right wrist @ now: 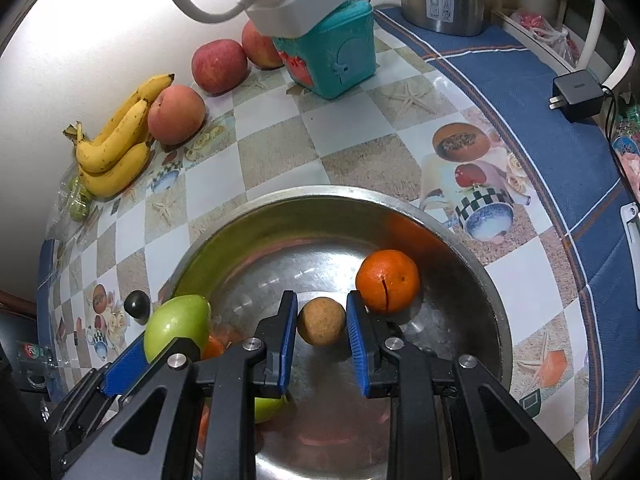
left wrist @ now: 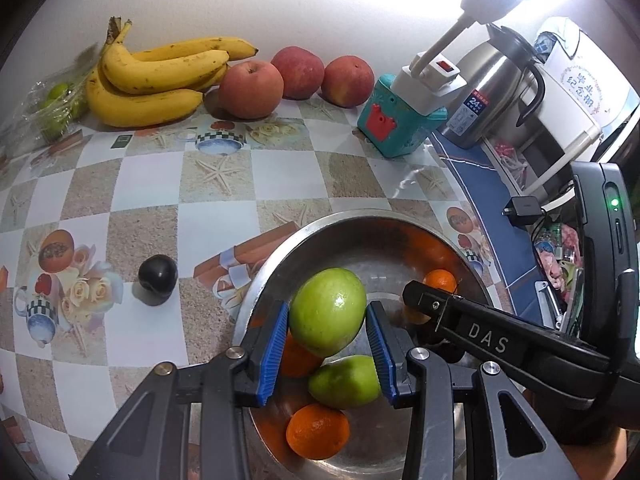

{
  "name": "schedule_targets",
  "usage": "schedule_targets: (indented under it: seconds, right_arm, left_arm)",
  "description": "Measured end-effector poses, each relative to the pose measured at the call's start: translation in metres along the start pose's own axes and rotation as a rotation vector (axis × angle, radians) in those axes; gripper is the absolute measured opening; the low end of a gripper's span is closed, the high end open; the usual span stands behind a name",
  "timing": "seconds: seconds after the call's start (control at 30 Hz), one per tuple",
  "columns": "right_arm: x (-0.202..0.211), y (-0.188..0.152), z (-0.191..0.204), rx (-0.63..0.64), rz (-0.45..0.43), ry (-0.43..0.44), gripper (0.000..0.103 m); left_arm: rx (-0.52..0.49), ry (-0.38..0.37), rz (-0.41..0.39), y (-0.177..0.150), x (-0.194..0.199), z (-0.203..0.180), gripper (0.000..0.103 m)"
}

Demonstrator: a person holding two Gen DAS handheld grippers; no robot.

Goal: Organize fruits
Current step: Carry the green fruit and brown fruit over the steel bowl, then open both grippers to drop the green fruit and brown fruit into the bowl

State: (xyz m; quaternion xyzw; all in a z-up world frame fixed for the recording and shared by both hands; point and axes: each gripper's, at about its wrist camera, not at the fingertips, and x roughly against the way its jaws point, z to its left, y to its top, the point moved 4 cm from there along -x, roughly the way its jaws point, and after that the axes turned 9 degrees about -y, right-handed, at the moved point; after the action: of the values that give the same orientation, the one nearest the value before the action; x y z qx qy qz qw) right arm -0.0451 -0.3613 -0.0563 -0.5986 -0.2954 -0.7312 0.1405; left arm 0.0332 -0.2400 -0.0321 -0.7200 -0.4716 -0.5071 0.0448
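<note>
My left gripper point(left wrist: 327, 314) is shut on a green fruit point(left wrist: 327, 312) and holds it above the steel bowl point(left wrist: 320, 228); it also shows in the right wrist view point(right wrist: 176, 326). Below lie another green fruit point(left wrist: 344, 382) and oranges point(left wrist: 318, 432). My right gripper point(right wrist: 322, 320) is over the bowl point(right wrist: 472, 268), its blue pads point(right wrist: 290, 316) around a small brown round fruit point(right wrist: 322, 321); it shows in the left wrist view point(left wrist: 416, 294). An orange point(right wrist: 387, 281) sits beside it. A dark plum point(left wrist: 157, 275) lies on the table.
Bananas point(left wrist: 152, 76), three red apples point(left wrist: 250, 89) and a bag of green fruit point(left wrist: 56, 108) line the back wall. A teal box point(left wrist: 396, 124) with a white power strip point(left wrist: 430, 84), a steel flask point(left wrist: 492, 92) and a black charger point(right wrist: 576, 94) stand right.
</note>
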Motion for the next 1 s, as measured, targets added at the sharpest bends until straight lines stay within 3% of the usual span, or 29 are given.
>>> schedule_targets:
  seconds: [1.0]
  right_arm:
    - [-0.016,0.004,0.002,-0.013,0.025,0.014,0.026]
  left_arm:
    - [0.027,-0.013,0.014,0.007,-0.01,0.008,0.042]
